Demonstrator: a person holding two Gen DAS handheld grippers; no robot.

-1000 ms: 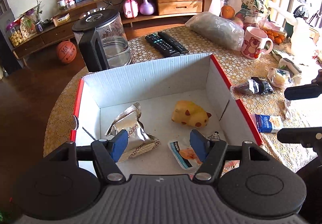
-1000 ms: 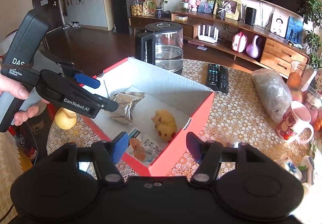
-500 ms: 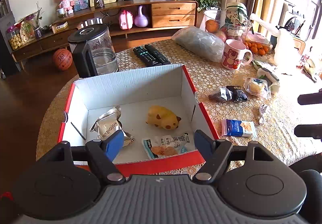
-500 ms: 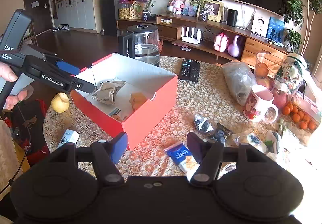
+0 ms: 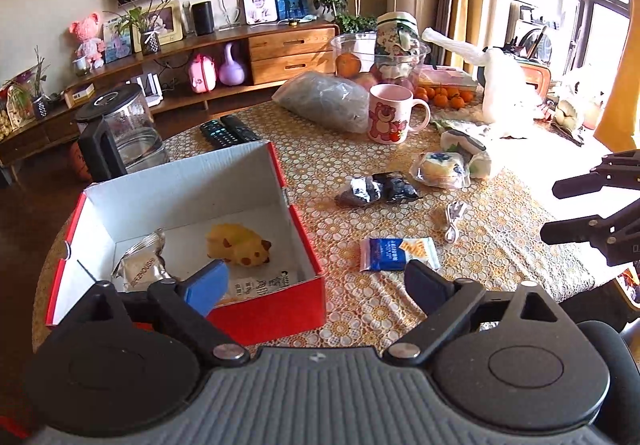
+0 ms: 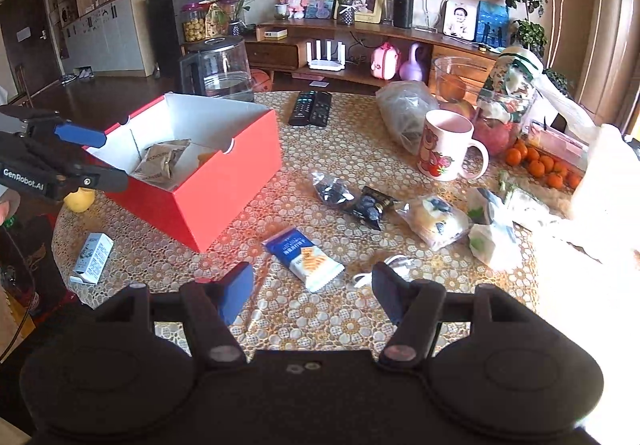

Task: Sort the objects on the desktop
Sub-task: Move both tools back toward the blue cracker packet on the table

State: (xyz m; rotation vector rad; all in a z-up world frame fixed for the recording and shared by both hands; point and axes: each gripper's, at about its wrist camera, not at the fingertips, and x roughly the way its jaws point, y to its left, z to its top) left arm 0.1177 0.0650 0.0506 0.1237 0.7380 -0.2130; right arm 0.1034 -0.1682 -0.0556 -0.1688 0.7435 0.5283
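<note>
Red cardboard box point(image 5: 264, 309) w/ white inside holds crinkly silver foil packet point(image 5: 138, 269), "ZHOUSHI" partly legible. Left gripper point(image 5: 316, 285) jaws just spread wide, empty; right gripper point(image 6: 312, 291) apart, empty, above glossy blue-white cracker packet point(image 6: 306, 259).

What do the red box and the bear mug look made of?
Red box: cardboard, it seems, matte red outside and white inside, with thin folded walls and a notched edge. Bear mug: likely glazed ceramic, glossy white-pink with a printed bear.

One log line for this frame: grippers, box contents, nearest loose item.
left gripper: open, jaws just widened, empty | right gripper: open, empty | red box: yellow toy, foil packet | nearest loose: blue snack packet
</note>
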